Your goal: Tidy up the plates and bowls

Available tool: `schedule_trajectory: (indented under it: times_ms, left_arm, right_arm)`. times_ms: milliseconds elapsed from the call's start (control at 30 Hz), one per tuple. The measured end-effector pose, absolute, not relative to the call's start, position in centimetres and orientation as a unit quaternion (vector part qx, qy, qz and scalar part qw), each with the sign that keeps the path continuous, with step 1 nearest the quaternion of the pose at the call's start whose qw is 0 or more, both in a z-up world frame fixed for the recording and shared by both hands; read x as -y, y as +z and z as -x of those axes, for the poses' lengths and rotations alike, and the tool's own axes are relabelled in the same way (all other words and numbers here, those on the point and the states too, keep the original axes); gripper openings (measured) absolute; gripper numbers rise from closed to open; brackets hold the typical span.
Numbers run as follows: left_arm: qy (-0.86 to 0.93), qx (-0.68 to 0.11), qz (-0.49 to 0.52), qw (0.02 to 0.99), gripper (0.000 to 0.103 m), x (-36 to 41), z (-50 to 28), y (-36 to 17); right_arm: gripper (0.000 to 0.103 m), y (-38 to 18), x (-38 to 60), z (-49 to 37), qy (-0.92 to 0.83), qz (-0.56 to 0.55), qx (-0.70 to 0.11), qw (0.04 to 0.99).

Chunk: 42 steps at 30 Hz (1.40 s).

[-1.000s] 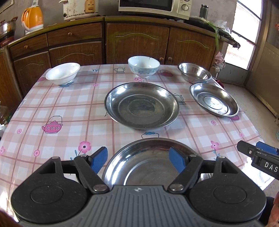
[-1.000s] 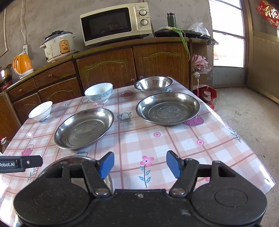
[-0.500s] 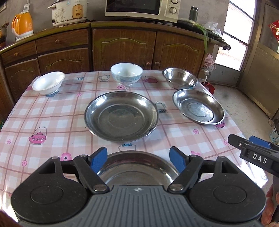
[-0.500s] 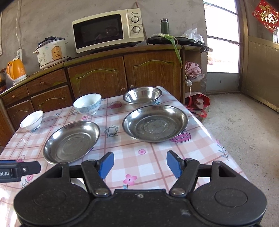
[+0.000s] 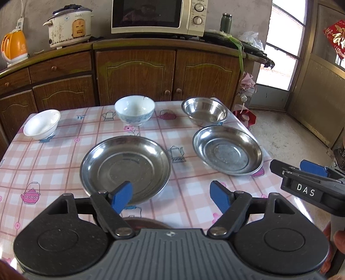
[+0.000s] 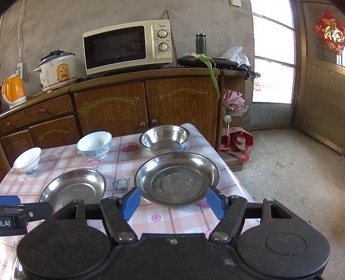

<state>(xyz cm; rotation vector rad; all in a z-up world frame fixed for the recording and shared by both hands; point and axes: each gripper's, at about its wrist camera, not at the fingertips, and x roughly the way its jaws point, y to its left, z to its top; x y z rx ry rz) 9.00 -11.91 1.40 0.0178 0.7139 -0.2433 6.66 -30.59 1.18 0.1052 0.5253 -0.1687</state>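
Observation:
On the checked tablecloth (image 5: 54,163) lie two steel plates, one in the middle (image 5: 125,165) (image 6: 73,187) and one to the right (image 5: 227,149) (image 6: 176,178). Along the far edge stand a white bowl (image 5: 41,123) (image 6: 27,159), a blue-patterned bowl (image 5: 134,109) (image 6: 94,144) and a steel bowl (image 5: 204,111) (image 6: 165,136). A third steel plate (image 5: 146,223) is mostly hidden under my left gripper (image 5: 170,195), which hovers open and holds nothing. My right gripper (image 6: 172,201) (image 5: 295,170), also open and holding nothing, hangs over the near rim of the right plate.
Brown cupboards (image 5: 138,73) behind the table carry a microwave (image 5: 157,16), a rice cooker (image 5: 69,27) and an orange kettle (image 5: 14,48). The table's right edge drops to a bare floor (image 6: 291,172), with a red bag (image 6: 237,140) near a doorway.
Both grippers have risen over the table, jaws unchanged. The near plate has slipped from between the left fingers to under the gripper body. The right plate now sits between the right fingers in view.

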Motion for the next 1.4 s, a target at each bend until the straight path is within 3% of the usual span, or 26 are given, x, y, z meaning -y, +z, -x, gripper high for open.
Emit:
schedule_trajectory:
  times_ms: [733,1400]
  left_arm:
    - [-0.095,-0.368,0.0,0.925,0.082,16.7,-16.9,-0.3]
    - [-0.088,-0.423,-0.03,0.901,0.082,21.0,-27.4,-7.4]
  right_arm:
    - [0.081,0.3,37.4,-16.8,-0.086,-0.022,-0.264,0.96]
    - [0.081,-7.8,44.1,-22.0,-0.127,-0.122,-0.342,0.923]
